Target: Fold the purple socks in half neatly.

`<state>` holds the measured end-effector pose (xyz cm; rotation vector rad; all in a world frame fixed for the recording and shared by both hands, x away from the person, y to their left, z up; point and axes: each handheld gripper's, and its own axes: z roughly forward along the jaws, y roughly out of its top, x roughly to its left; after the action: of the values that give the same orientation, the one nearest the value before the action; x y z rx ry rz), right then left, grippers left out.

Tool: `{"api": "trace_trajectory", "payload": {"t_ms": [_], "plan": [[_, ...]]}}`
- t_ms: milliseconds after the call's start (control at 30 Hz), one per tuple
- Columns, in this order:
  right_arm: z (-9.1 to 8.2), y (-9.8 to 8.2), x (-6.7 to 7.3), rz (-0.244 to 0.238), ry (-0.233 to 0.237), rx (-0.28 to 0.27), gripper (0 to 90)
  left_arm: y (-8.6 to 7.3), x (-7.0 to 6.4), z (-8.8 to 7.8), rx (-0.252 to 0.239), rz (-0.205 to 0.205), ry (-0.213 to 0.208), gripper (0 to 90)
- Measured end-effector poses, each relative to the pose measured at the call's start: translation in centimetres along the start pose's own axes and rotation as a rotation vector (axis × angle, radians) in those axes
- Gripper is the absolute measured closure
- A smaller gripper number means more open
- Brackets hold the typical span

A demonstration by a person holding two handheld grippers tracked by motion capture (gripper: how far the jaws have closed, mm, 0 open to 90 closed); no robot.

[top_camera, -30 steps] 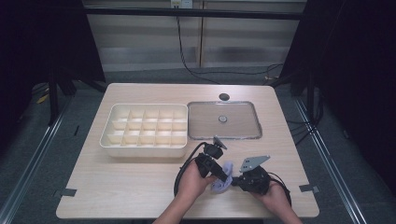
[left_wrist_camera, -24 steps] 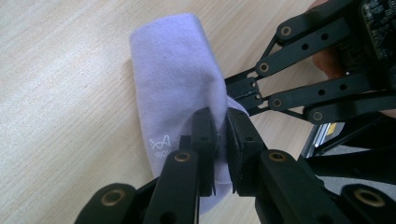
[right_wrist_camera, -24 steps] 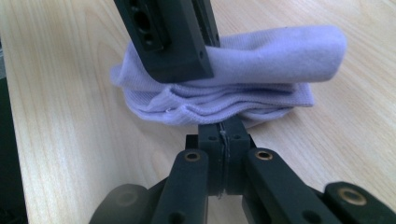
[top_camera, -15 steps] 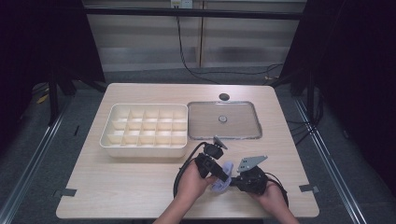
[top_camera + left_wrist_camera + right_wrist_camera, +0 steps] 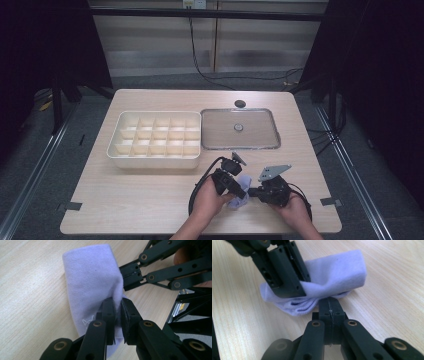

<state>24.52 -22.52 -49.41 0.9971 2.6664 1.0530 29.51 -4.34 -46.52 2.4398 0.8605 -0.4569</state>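
A pale lilac folded cloth (image 5: 243,181) lies on the wooden table near its front edge, between my two hands. My left gripper (image 5: 239,192) comes at it from the left and is shut on a fold of the cloth (image 5: 92,277), with the pads of that gripper (image 5: 118,307) pinching the fabric. My right gripper (image 5: 251,191) comes from the right with its jaws pressed together. Its tips (image 5: 329,301) bite the near lower edge of the cloth (image 5: 337,272). The left gripper's jaws (image 5: 287,272) stand just above and to the left of them.
A cream tray with several compartments (image 5: 152,159) sits at the middle left. Right of it lies a flat metal tray (image 5: 260,135) with a small knob at its centre. A small dark disc (image 5: 240,103) lies near the far edge. Black cables loop by my left wrist.
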Motion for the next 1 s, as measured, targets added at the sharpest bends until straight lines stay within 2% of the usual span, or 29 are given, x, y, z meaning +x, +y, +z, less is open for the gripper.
{"api": "trace_trajectory", "payload": {"t_ms": [100,433,667,1000], "plan": [[-0.2,-0.1,-0.2,0.004,-0.005,-0.007,90.0,0.0,-0.2,0.0,0.01,0.014,0.012,82.4],[-1.3,-0.1,-0.6,0.029,-0.016,-0.053,90.0,-0.3,0.1,-0.1,-0.005,0.02,0.022,82.2],[-1.8,0.2,-0.4,0.019,-0.019,-0.057,90.0,-0.4,0.0,-0.2,-0.008,0.02,0.039,81.8],[-2.5,0.5,-0.4,0.012,-0.022,-0.065,90.0,-0.6,0.1,-0.1,-0.022,0.021,0.03,82.0]]}}
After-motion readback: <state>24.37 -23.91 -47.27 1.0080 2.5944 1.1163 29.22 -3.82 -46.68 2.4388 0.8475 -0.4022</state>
